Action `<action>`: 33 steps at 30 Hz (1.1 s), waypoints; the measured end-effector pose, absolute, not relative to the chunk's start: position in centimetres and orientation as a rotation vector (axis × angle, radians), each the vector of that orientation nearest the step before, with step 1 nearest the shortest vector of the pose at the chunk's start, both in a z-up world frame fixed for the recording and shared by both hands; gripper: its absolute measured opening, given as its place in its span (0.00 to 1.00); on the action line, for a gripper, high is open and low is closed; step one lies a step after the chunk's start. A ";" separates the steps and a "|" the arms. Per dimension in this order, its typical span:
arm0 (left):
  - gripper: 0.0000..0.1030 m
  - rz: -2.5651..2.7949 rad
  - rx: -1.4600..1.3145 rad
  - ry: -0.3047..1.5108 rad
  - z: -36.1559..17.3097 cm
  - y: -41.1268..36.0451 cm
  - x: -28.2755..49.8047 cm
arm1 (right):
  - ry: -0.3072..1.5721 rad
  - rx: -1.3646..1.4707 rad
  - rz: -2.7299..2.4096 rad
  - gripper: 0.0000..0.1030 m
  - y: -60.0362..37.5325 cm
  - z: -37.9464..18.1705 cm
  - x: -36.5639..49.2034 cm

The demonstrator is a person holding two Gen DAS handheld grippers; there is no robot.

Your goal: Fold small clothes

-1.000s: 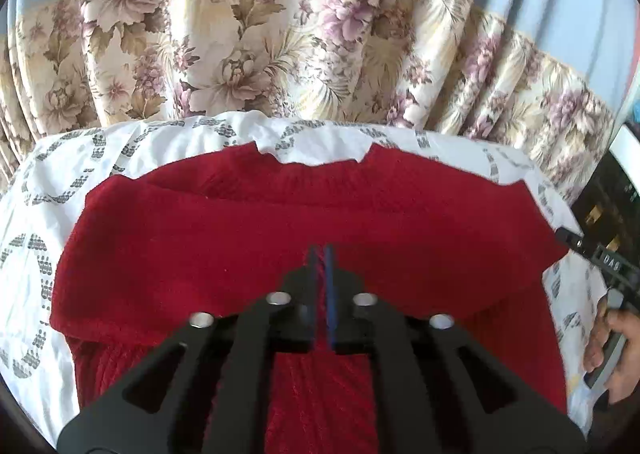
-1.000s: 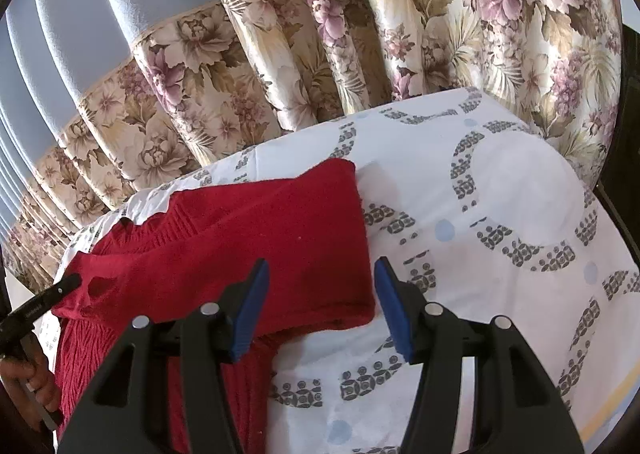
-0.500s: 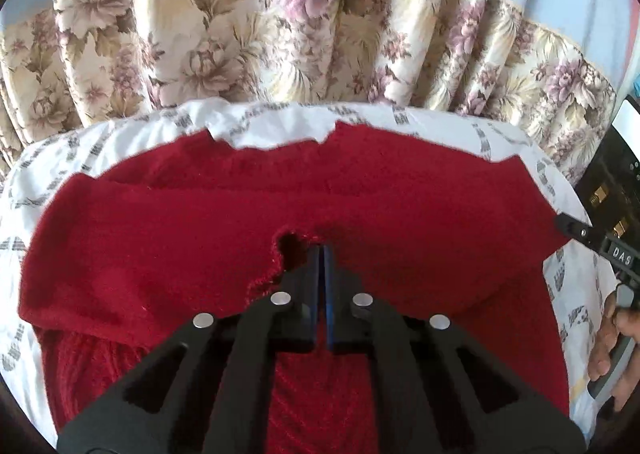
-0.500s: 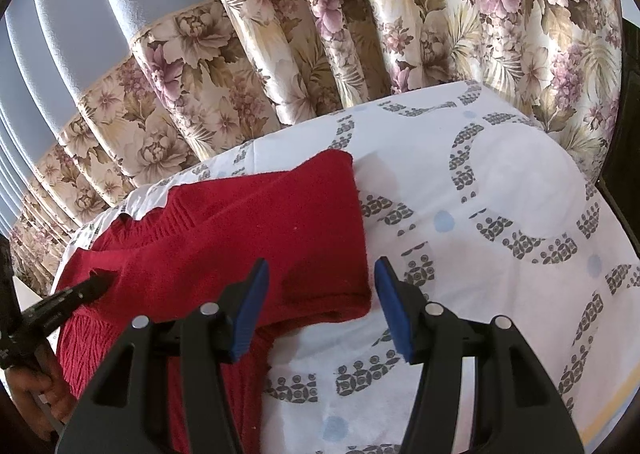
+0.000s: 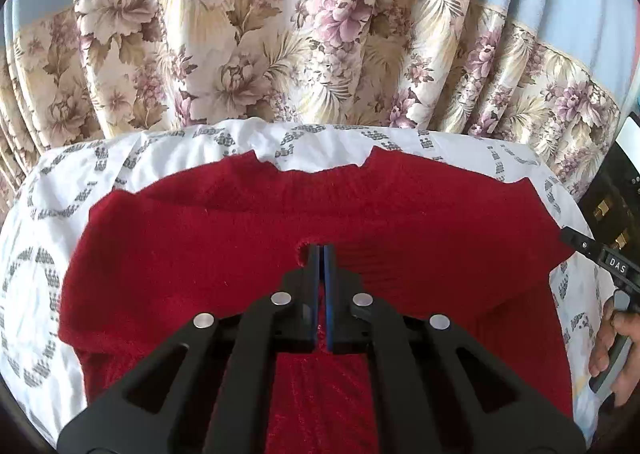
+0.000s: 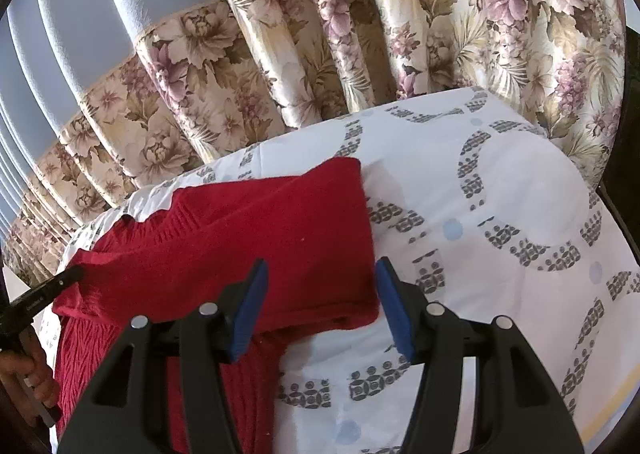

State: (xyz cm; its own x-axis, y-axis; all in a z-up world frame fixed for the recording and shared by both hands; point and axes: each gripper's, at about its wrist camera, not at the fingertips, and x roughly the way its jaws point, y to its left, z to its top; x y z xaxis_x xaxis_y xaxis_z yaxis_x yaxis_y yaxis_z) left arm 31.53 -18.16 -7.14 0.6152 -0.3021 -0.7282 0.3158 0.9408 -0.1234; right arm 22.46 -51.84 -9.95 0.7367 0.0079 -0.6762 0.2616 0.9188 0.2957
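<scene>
A red knit sweater (image 5: 200, 254) lies on the patterned white sheet (image 5: 60, 234), its upper part folded into a wide band across the body. My left gripper (image 5: 320, 250) is shut at the middle of that band's near edge, where the knit puckers around the tips. In the right wrist view the sweater's (image 6: 260, 234) right end lies under my right gripper (image 6: 322, 266). That gripper is open, its blue pads (image 6: 250, 294) standing apart over the folded corner and not pressing it. The left gripper (image 6: 44, 294) shows at the far left edge, held by a hand (image 6: 28, 366).
A floral curtain (image 5: 280, 54) with a blue top hangs just behind the sheet's far edge. Bare sheet (image 6: 500, 194) stretches to the right of the sweater. Dark furniture (image 5: 616, 194) stands at the right. The right gripper's tip (image 5: 600, 254) and a hand (image 5: 612, 346) show there too.
The left gripper's fingers closed fully at the band's near edge, and the knit there bunched into a pucker. The left view shifted slightly. The right gripper has not moved.
</scene>
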 end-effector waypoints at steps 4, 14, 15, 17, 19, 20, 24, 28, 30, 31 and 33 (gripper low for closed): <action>0.00 -0.352 0.010 0.822 -6.8 -17.5 31.6 | 0.739 0.387 -0.146 0.54 -51.9 -10.0 22.2; 0.00 -0.222 0.031 0.810 -5.0 -11.8 34.0 | 0.735 0.384 -0.147 0.55 -51.9 -9.7 22.5; 0.00 -0.212 0.039 0.813 -5.0 -11.4 34.1 | 0.735 0.382 -0.144 0.55 -51.8 -9.7 22.6; 0.00 -0.196 0.050 0.817 -5.1 -10.4 34.4 | 0.738 0.376 -0.139 0.55 -51.4 -9.6 22.9; 0.00 -0.177 0.077 0.816 -5.2 -9.5 34.5 | 0.741 0.369 -0.135 0.55 -51.0 -9.6 23.1; 0.00 -0.171 0.089 0.815 -5.3 -9.1 34.6 | 0.742 0.364 -0.133 0.55 -50.8 -9.5 23.2; 0.00 -0.141 0.114 0.828 -6.0 -7.4 35.0 | 0.753 0.337 -0.129 0.56 -49.7 -9.6 23.9; 0.01 -0.118 0.136 0.852 -7.2 -6.7 35.3 | 0.763 0.300 -0.133 0.63 -48.3 -9.6 24.7; 0.02 -0.077 0.164 0.855 -7.8 -6.8 35.3 | 0.768 0.276 -0.132 0.64 -47.6 -9.5 25.1; 0.02 -0.052 0.175 0.850 -7.9 -6.7 35.3 | 0.772 0.258 -0.134 0.64 -47.1 -9.5 25.3; 0.11 -0.031 0.175 0.858 -8.3 -6.6 35.3 | 0.773 0.222 -0.136 0.65 -46.3 -9.4 25.6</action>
State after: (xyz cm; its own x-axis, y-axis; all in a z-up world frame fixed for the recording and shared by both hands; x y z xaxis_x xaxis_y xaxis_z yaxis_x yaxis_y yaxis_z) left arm 35.31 -6.57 -8.30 0.6547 0.0430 -0.7547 0.0978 0.9852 0.1410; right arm 25.58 -46.29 -9.39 0.7090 -0.0402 -0.7041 0.2027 0.9679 0.1489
